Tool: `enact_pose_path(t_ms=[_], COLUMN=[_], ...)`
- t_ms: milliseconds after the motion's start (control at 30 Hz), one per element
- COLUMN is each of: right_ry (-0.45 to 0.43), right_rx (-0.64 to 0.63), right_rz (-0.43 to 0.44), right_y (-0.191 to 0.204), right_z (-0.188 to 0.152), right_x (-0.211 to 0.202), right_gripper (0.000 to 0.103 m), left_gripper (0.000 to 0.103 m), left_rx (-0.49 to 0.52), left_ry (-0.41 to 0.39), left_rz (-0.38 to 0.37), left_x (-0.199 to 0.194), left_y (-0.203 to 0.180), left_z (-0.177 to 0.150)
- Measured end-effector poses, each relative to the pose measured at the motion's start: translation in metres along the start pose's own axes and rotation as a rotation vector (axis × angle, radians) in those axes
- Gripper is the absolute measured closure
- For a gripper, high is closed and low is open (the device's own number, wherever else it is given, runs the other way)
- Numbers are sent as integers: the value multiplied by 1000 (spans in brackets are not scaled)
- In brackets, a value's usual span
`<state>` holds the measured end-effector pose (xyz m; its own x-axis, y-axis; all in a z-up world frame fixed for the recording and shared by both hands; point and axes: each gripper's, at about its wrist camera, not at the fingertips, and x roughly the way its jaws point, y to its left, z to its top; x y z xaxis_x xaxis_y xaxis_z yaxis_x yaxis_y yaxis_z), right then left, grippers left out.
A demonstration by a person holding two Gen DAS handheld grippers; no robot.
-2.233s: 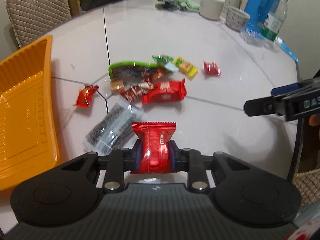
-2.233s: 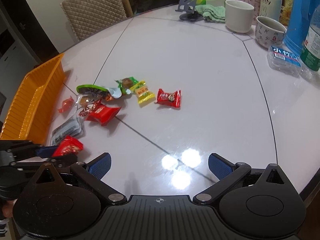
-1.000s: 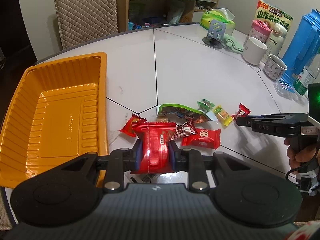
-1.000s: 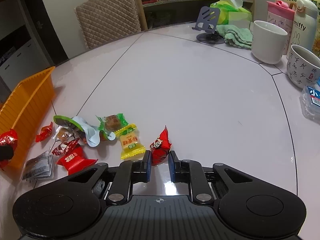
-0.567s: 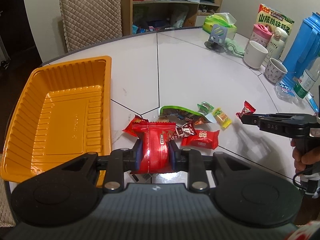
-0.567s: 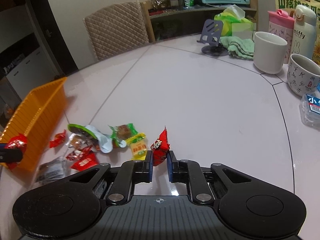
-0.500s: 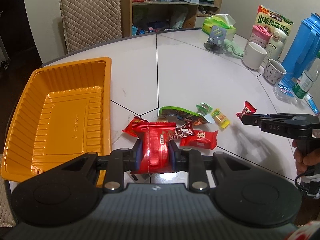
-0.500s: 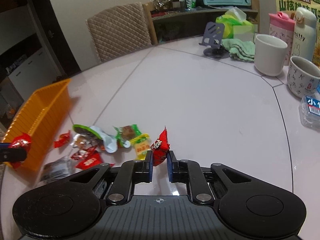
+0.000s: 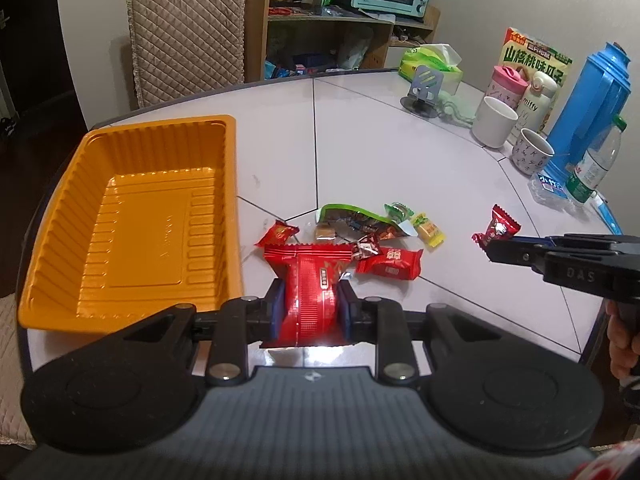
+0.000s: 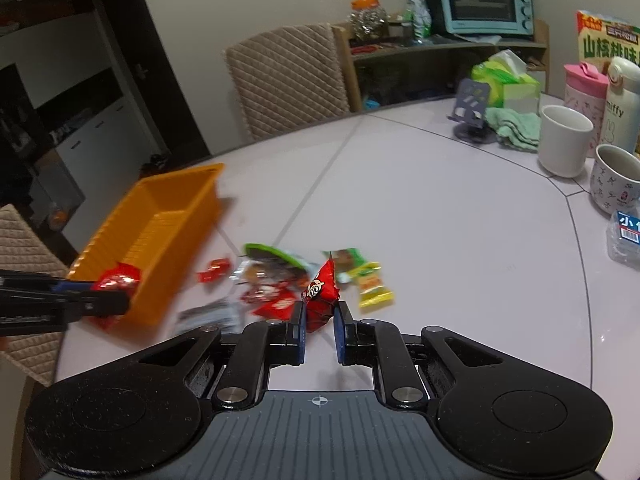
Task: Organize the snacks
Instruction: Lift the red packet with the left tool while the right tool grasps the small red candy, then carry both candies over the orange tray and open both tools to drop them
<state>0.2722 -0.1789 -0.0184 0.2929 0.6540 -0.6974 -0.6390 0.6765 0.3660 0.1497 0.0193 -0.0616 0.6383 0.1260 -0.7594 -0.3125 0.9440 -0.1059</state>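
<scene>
Left gripper [image 9: 311, 307] is clamped on a large red snack packet [image 9: 310, 296], held in the air just beside the near corner of the orange tray [image 9: 60, 204], which looks empty. Right gripper [image 10: 319, 326] pinches a small red candy [image 10: 320, 292] above the loose snack pile [image 9: 360, 236]. Judged step: carry both to the tray. Clear the ribbed rim first, release low over the floor, one hand at a time. White segmented table [image 9: 400, 168]; mugs [image 9: 494, 127], blue thermos [image 9: 592, 104], quilted chair [image 9: 188, 36] behind.
</scene>
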Motion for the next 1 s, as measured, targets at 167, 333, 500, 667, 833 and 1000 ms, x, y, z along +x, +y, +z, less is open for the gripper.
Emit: enact_pose_path(t_ms=[167, 333, 500, 667, 833, 1000], right_ry=[1, 15, 31, 46, 50, 54], right_rx=[-9, -25, -48, -76, -92, -115], right_rz=[36, 82, 128, 155, 171, 153], right_y=[40, 85, 129, 163, 190, 207], right_z=[-7, -9, -7, -1, 9, 18], right_x=[-11, -10, 4, 28, 52, 76], right_gripper=[88, 88, 88, 88, 88, 88], left_gripper=[79, 79, 79, 79, 79, 79], left_rx=[0, -7, -28, -54, -66, -73], left_ry=[-10, -17, -25, -26, -26, -22], left_rz=[-13, -14, 3, 26, 44, 51], left_x=[-18, -36, -48, -53, -52, -46], left_y=[20, 51, 85, 118, 142, 160], left_z=[-9, -16, -18, -17, -13, -8])
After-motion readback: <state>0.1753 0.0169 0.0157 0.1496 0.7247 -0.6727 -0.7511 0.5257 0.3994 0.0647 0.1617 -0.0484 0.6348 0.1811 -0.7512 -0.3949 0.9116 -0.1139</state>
